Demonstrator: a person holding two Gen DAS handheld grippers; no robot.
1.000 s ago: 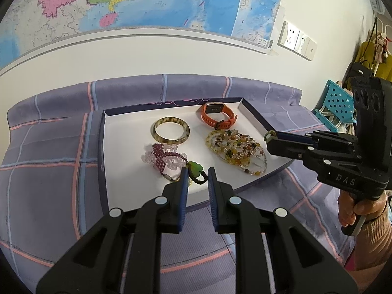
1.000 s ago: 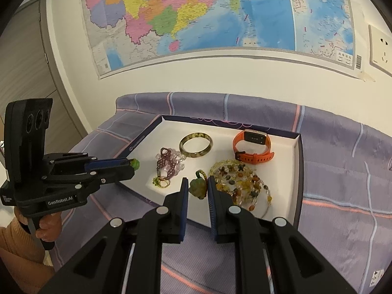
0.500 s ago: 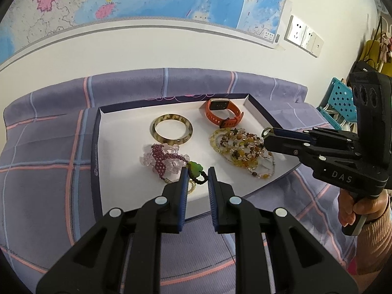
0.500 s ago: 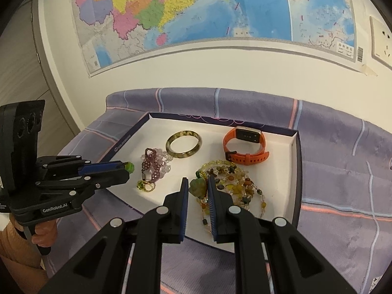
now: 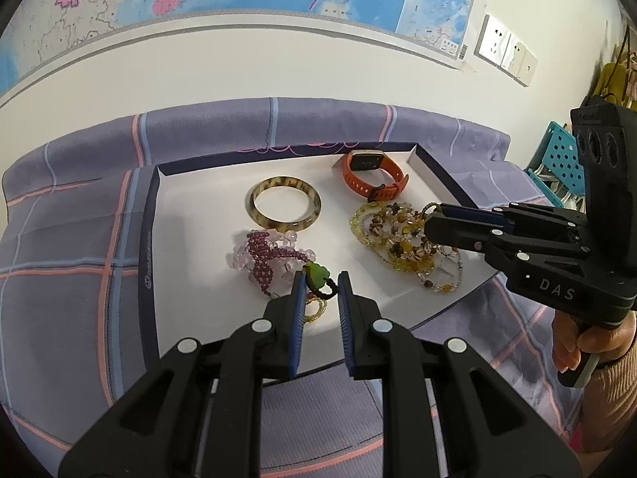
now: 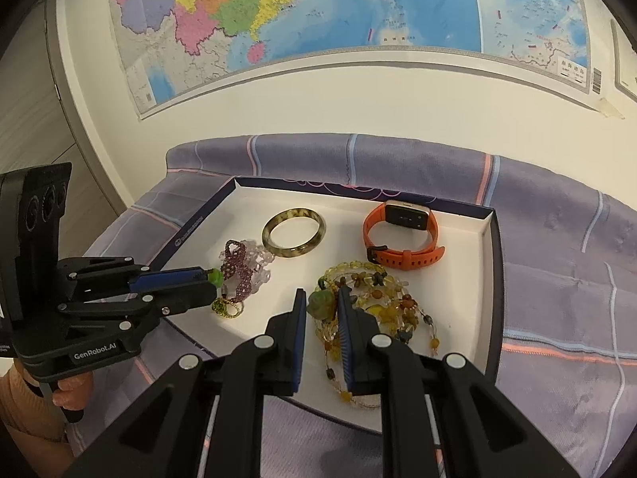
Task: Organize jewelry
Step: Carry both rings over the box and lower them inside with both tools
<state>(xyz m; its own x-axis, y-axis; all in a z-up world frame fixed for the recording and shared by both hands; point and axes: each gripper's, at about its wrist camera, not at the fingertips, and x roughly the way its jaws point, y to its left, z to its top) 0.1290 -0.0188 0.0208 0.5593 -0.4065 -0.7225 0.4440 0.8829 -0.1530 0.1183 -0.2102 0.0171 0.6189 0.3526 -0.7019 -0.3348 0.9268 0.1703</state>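
The left gripper [image 5: 320, 279] pinches a green bead [image 5: 316, 271] on a cord, at the near end of the purple bracelet [image 5: 266, 257]. The right gripper [image 6: 321, 302] pinches a dull green stone [image 6: 321, 303] on the yellow bead pile [image 6: 378, 306]. Both sit in the white tray [image 6: 487, 247]. Behind them in the tray lie the brown bangle [image 6: 294, 233] and orange watch [image 6: 402, 237], looking tidy. The two bead tangles probably need sorting next.

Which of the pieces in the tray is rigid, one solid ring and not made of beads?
The mottled brown-yellow bangle, lying flat at the tray's middle back. The orange watch has a flexible strap; the other pieces are beaded.
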